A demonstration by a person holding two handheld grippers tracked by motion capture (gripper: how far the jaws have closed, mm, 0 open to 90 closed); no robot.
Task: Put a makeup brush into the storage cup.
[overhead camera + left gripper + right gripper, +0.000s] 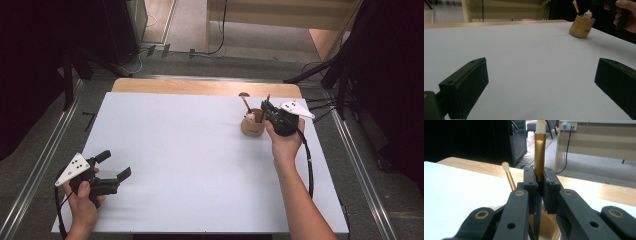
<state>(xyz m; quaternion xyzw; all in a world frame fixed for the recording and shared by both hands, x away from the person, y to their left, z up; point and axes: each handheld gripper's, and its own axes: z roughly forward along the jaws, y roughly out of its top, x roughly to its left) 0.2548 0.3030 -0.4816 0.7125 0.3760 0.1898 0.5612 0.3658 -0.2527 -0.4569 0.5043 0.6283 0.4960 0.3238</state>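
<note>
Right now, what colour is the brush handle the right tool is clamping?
Gold on the brush handle, with a whitish tip; the right gripper view shows it best.

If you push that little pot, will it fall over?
Probably it slides first: the pot is squat and wide at the base. It looks small and light, so a high push might tip it. The right gripper holds a brush over it, which could lever it.

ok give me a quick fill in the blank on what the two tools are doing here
1. The right tool is shut on a slim gold ____.
2. The left tool hovers with its jaws ____.
3. The small tan wooden pot stands on the ____ table top.
4. The left tool is ____ from the pot.

Missing words: brush; open; white; far
</note>
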